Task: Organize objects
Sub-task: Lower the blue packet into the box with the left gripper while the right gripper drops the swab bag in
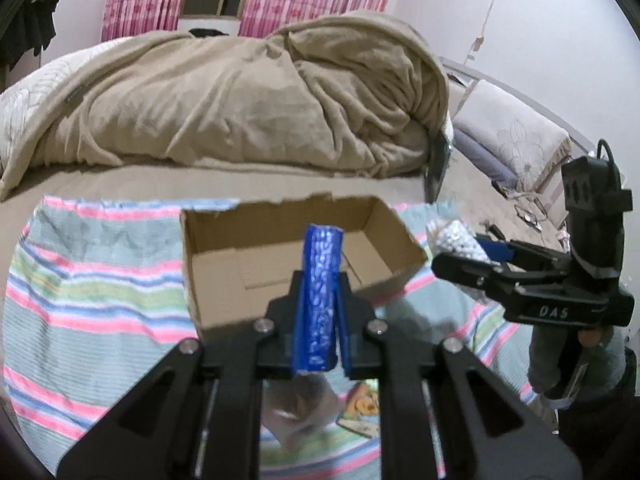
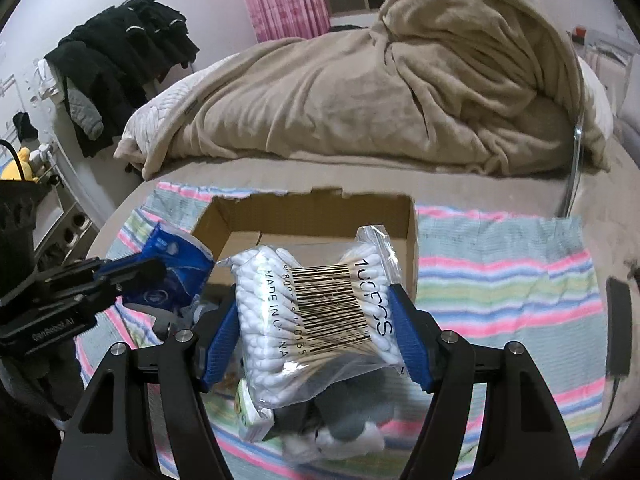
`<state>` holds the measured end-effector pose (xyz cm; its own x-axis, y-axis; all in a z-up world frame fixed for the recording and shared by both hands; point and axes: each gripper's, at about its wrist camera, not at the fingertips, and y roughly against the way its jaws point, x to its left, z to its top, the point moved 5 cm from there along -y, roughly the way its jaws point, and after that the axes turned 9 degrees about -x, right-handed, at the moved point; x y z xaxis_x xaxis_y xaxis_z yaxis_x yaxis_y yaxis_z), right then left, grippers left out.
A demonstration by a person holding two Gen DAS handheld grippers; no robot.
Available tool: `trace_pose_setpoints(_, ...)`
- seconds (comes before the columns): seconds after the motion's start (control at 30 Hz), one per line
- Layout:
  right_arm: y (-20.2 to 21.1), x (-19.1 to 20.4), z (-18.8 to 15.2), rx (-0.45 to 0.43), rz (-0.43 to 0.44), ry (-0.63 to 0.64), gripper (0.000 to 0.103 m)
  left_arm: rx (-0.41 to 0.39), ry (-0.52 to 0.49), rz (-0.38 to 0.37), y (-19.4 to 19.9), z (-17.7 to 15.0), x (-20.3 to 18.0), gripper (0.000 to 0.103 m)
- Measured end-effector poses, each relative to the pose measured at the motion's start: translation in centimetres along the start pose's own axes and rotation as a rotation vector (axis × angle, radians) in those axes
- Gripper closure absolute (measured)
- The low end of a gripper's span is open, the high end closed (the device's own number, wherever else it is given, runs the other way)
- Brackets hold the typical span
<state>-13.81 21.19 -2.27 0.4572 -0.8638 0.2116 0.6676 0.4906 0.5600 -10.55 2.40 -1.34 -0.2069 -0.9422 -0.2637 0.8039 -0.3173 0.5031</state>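
Note:
An open cardboard box [image 1: 304, 256] sits on a striped cloth on the bed; it also shows in the right wrist view [image 2: 320, 216]. My left gripper [image 1: 320, 300] is shut on a blue tissue pack [image 1: 322, 296], held in the air just before the box; the pack also shows in the right wrist view [image 2: 176, 276]. My right gripper [image 2: 316, 316] is shut on a clear bag of cotton swabs [image 2: 316, 316] with a barcode, held above the cloth in front of the box. The bag also shows in the left wrist view [image 1: 456, 240].
A striped cloth [image 2: 500, 280] covers the near bed. A beige blanket [image 1: 248, 96] is heaped behind the box. Grey socks and a small packet [image 2: 344, 416] lie on the cloth under my right gripper. Dark clothes [image 2: 120, 60] hang at the left; a pillow [image 1: 516, 140] lies right.

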Motion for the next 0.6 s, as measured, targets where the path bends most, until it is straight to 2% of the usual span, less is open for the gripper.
trace_pose_setpoints(0.27,-2.0,-0.6,1.8,-0.013,-0.008,0.014,0.030,-0.020,0.000,0.015,-2.3,1.3,0.9,0.089)
trace_pose_setpoints(0.6,-6.4,-1.9,1.8,0.027,-0.042,0.006,0.030,0.044,0.031,0.046,-7.2,0.0,3.4,0.089)
